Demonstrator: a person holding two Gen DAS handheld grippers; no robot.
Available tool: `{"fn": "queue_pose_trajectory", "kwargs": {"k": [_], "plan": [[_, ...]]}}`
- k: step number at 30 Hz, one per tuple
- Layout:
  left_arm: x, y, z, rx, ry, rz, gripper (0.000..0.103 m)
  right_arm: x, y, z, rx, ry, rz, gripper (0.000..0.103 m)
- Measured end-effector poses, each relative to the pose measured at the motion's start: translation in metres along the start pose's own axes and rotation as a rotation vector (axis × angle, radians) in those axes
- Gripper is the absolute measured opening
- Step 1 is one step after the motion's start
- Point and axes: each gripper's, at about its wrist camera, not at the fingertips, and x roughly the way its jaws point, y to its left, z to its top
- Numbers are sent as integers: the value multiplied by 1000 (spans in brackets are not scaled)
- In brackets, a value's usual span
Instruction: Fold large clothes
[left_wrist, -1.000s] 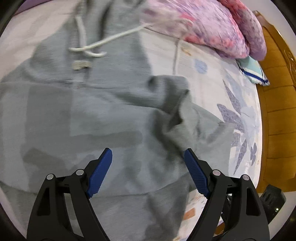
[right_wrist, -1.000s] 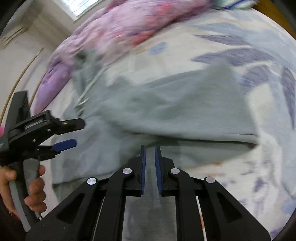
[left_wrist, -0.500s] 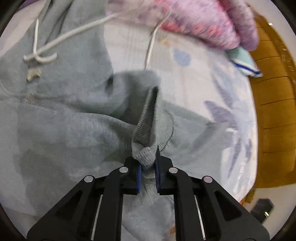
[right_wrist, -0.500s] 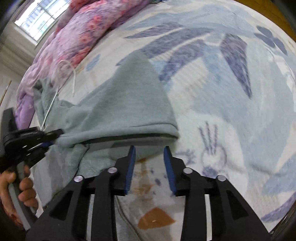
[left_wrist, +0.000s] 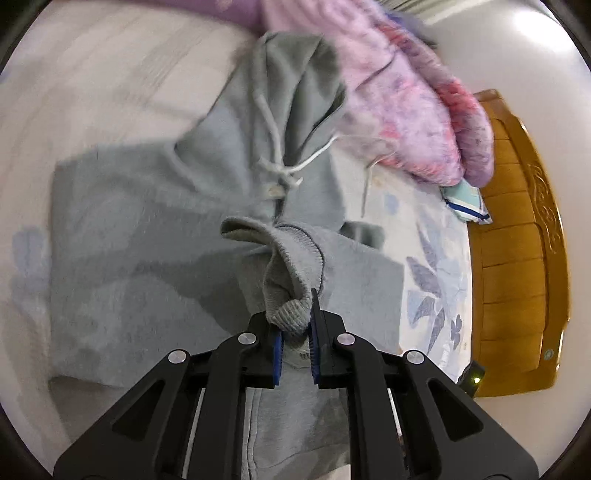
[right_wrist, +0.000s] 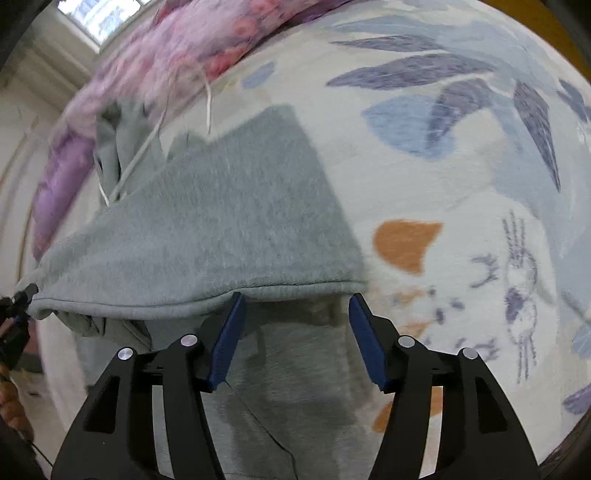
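Across the bed (left_wrist: 424, 206), on its leaf-printed sheet (right_wrist: 461, 155), lies the grey hoodie (left_wrist: 147, 240), spread flat with the hood (left_wrist: 295, 74) toward 12 o'clock in the left wrist view and white drawstrings (left_wrist: 273, 147) trailing over the chest. Left tool (left_wrist: 296, 332): blue pads pressed nearly together, pinching the ribbed sleeve cuff (left_wrist: 291, 310); the sleeve rises from the torso panel up into the pads, cuff bunched between them. Pink-purple floral quilt (left_wrist: 406, 92) at 1 o'clock, touching the hood. Wooden headboard (left_wrist: 517, 258) at 3 o'clock; a small folded teal-and-white cloth (left_wrist: 465, 199) just beside it on the sheet.

Right wrist view: right tool (right_wrist: 295, 332) spread, jaws have just been opening, pads not pressing on fabric. A folded edge of the hoodie (right_wrist: 221, 229) runs across at 9 to 12 o'clock, just beyond the fingertips; more grey fabric lies flat beneath and between the fingers. Sheet with orange patch (right_wrist: 402, 240) at 2 o'clock of the tool. At 9 o'clock, frame edge, the left tool (right_wrist: 18, 302) shows partly, at the end of the folded hem. View is motion-blurred toward the quilt (right_wrist: 166, 55) at 11 o'clock
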Motion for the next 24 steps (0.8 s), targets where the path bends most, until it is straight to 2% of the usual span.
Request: {"fn": "queue_pose_trajectory", "kwargs": {"k": [2, 4, 7, 10, 14, 17, 18, 20, 22, 24], "plan": [[10, -9, 1, 32, 6, -11, 11, -7, 13, -2, -31, -22, -8, 56], [18, -24, 2, 53, 15, -67, 11, -18, 30, -3, -91, -42, 30, 55], [29, -59, -1, 152, 30, -95, 11, -35, 52, 2, -119, -65, 181, 56], [42, -83, -5, 193, 63, -111, 12, -44, 84, 12, -192, -82, 289, 56], [51, -91, -8, 188, 93, -112, 12, -38, 122, 18, -370, -74, 283, 56], [51, -94, -8, 188, 104, -118, 12, -31, 135, 19, -465, -71, 276, 54], [51, -94, -8, 187, 104, -117, 12, -30, 137, 19, -477, -76, 271, 52], [52, -96, -8, 196, 105, -118, 12, -26, 134, 24, -465, -60, 311, 31], [55, -98, -8, 195, 113, -119, 12, -22, 130, 29, -465, -43, 334, 20], [59, -101, -10, 197, 120, -115, 15, -17, 127, 33, -468, -28, 336, 17]]}}
